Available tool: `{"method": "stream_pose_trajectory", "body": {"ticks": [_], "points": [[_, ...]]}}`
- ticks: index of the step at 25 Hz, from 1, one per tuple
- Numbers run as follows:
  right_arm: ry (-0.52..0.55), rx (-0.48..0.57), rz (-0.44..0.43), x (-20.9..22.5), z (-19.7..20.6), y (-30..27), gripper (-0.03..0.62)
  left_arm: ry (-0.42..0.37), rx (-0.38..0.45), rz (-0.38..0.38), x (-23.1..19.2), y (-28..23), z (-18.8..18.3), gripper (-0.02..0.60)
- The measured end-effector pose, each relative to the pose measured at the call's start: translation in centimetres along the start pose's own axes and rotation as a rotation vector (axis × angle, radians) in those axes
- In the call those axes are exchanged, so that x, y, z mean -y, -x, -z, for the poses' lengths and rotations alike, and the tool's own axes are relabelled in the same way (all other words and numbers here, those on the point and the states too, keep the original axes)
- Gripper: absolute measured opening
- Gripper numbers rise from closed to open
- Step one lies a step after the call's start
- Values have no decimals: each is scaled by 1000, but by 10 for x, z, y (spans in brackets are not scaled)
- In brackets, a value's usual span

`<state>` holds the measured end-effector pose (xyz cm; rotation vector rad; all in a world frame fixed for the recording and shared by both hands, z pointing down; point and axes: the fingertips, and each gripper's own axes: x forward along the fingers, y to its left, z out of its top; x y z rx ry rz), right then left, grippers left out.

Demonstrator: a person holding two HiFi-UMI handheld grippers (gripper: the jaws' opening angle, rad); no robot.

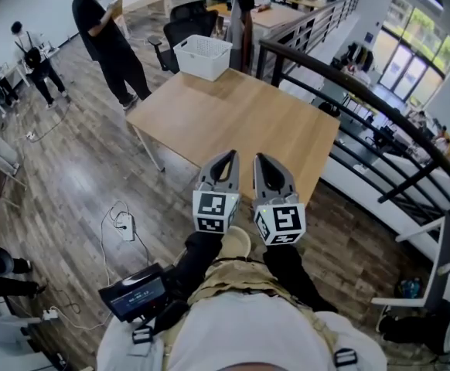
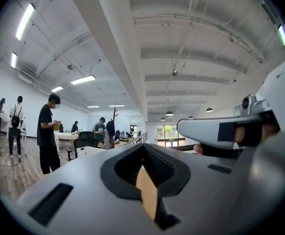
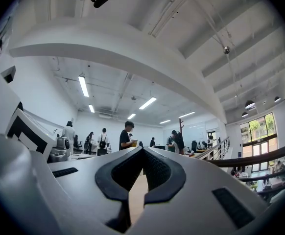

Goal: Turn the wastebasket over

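The white slatted wastebasket (image 1: 202,56) stands upright, opening upward, at the far corner of the wooden table (image 1: 233,122). It shows small and far off in the left gripper view (image 2: 91,150). Both grippers hover side by side over the table's near edge, close to my body and far from the basket. My left gripper (image 1: 226,156) is shut with nothing in it, jaw tips meeting (image 2: 143,145). The right gripper (image 1: 260,159) beside it is shut and empty too (image 3: 143,149). Both point level across the table.
A person (image 1: 109,37) stands by the table's far left corner, with others further left. A black office chair (image 1: 180,29) sits behind the basket. A dark railing (image 1: 349,91) runs along the table's right side. A cable and power strip (image 1: 124,226) lie on the floor at left.
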<state>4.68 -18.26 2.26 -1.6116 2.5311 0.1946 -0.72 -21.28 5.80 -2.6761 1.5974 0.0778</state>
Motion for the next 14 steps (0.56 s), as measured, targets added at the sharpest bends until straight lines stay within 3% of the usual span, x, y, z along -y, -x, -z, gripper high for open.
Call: {"method": "stream_pose_trajectory", "body": {"ticks": [14], "points": [[4,-5,39,26,5,6,20,4,-16,34,19,-19,7,3]]}}
